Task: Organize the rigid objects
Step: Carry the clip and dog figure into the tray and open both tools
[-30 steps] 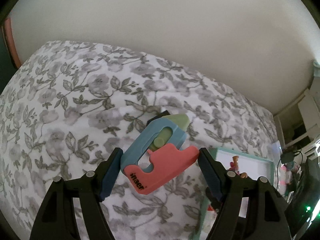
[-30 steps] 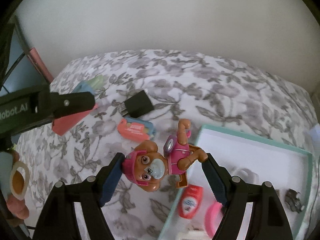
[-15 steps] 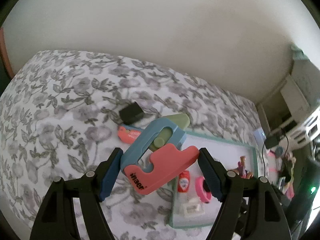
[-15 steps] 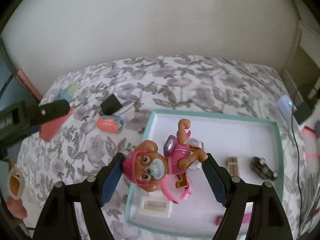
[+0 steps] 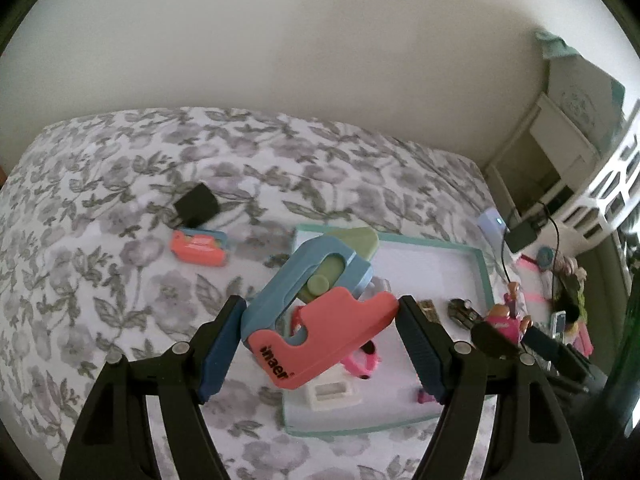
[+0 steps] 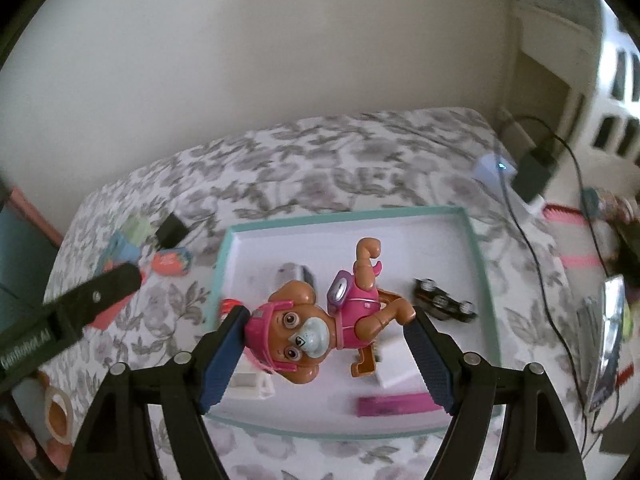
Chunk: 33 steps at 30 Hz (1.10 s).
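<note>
My left gripper point(image 5: 320, 346) is shut on a coral, blue and green plastic tool point(image 5: 316, 312) and holds it in the air over the left part of a white tray with a teal rim point(image 5: 482, 268). My right gripper point(image 6: 326, 354) is shut on a brown puppy figure in a pink outfit point(image 6: 320, 324), held above the same tray point(image 6: 472, 240). The left gripper's arm point(image 6: 76, 312) shows at the left in the right wrist view. The tray holds a small dark toy car point(image 6: 444, 300), a pink bar point(image 6: 390, 405), a white block point(image 5: 330, 390) and a pink ring point(image 5: 362, 360).
The tray lies on a bed with a grey floral cover point(image 5: 120, 184). A black charger point(image 5: 196, 204) and a coral case point(image 5: 198, 246) lie on the cover left of the tray. Cables, a power adapter point(image 6: 536, 168) and clutter sit off the bed's right side. A wall stands behind.
Both grippers have swung to the right, from over the bare cover to over the tray. Each still holds its object.
</note>
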Each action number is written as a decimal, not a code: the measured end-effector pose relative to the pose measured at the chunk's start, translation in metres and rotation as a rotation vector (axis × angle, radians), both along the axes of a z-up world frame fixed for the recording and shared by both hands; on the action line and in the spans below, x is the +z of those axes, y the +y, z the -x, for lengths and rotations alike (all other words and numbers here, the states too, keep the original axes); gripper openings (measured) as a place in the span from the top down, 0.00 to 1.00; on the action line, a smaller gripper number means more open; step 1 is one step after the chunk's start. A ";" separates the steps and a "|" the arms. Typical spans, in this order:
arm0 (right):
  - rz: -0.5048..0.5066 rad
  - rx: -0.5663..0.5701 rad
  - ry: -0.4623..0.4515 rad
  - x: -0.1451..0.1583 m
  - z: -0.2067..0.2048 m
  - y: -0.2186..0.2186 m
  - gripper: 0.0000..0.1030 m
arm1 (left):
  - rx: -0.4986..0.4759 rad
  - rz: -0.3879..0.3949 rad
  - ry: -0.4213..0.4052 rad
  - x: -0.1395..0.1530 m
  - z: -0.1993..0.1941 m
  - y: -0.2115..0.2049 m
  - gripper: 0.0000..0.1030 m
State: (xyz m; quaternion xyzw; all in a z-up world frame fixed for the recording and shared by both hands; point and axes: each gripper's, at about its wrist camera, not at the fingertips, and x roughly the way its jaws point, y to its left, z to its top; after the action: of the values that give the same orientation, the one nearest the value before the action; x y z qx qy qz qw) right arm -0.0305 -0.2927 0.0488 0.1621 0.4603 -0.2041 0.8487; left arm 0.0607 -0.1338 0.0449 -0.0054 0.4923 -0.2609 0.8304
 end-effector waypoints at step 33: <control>-0.047 -0.099 0.175 -0.061 -0.003 -0.061 0.21 | -0.094 -0.098 0.159 -0.067 0.013 -0.069 0.25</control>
State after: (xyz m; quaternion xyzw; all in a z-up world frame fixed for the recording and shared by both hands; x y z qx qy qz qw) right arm -0.0279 -0.3535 -0.0120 0.1859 0.5287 -0.2483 0.7901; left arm 0.0474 -0.2027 -0.0220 0.0377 0.5685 -0.2737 0.7749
